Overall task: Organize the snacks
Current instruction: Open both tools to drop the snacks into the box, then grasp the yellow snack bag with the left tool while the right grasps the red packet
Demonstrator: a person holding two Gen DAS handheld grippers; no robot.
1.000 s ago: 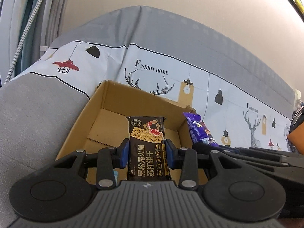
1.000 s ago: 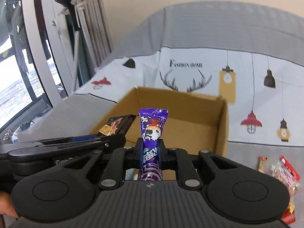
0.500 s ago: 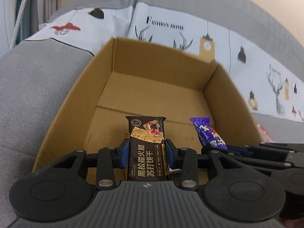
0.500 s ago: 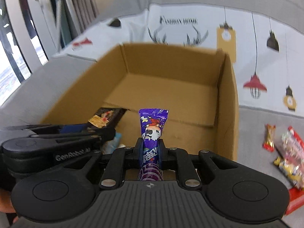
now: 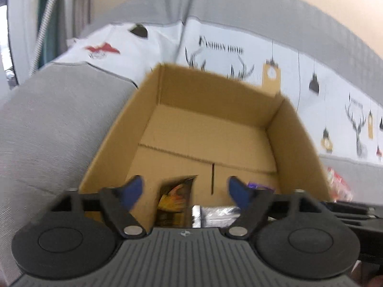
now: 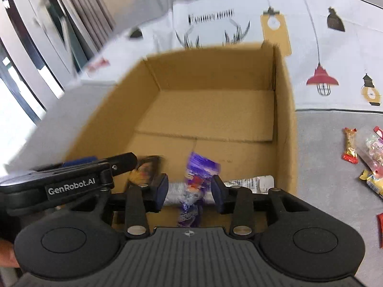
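An open cardboard box sits on a grey sofa. Above its near end my left gripper is opening; its blue pads stand wide apart, clear of the black cracker packet, which drops between them into the box. The right gripper is opening too; the purple candy packet falls loose between its pads, untouched. The cracker packet also shows left of it, beside the left gripper's body. A silver wrapper lies on the box floor.
Loose snacks lie on the grey seat right of the box, a red and gold candy among them. A white printed cloth covers the sofa back. A grey armrest is left of the box.
Both grippers sank toward the box and opened. The cracker packet left the left jaws and the purple candy packet left the right jaws; both are dropping into the box.
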